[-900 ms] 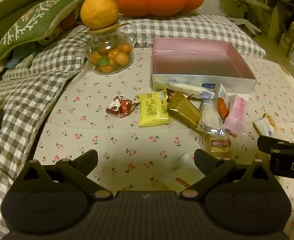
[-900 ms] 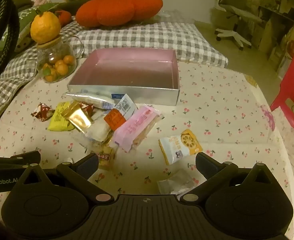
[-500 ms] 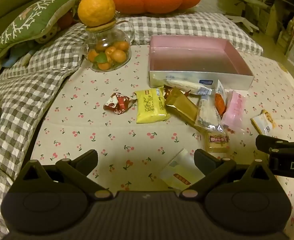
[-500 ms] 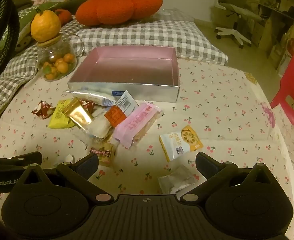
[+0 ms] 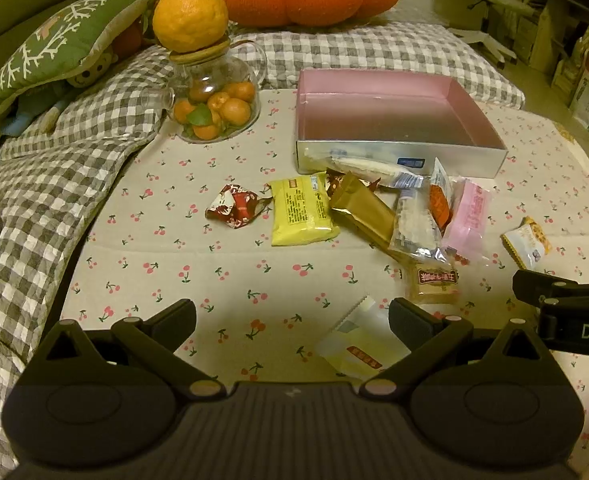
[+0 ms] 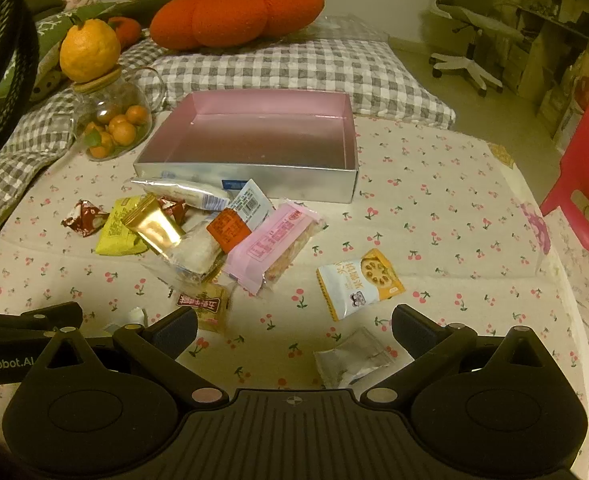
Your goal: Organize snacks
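A pink-lined silver box lies empty on the cherry-print cloth. In front of it lie several wrapped snacks: a red one, a yellow pack, a gold pack, a pink bar and a white-and-yellow cookie pack. My left gripper hovers open above the cloth, a pale yellow packet by its right finger. My right gripper hovers open too, a clear grey packet near its right finger. Nothing is held.
A glass jar of small oranges with a big citrus on its lid stands left of the box. Checked bedding and cushions border the left and back. A red plastic stool stands off the right edge.
Both grippers have drawn back and up a little, so the snacks sit slightly farther up in each view. Nothing on the cloth moved.
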A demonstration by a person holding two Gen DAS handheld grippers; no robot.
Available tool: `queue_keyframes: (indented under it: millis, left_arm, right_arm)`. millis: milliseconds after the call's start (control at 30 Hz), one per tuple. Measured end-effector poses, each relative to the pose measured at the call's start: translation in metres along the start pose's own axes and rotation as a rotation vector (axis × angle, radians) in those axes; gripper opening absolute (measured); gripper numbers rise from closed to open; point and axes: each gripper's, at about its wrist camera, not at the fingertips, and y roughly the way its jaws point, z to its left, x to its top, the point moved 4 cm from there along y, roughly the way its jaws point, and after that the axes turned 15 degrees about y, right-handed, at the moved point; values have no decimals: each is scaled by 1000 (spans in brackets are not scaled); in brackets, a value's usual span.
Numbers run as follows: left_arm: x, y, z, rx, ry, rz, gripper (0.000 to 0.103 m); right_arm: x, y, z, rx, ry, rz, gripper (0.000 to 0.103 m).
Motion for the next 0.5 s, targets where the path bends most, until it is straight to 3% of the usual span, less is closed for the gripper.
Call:
queue_keyframes:
  millis: [500]
  left_arm:
    - [-2, 2, -2, -1, 5, -3, 103]
  right_arm:
    - [-1, 1, -2, -11, -2, -4, 103]
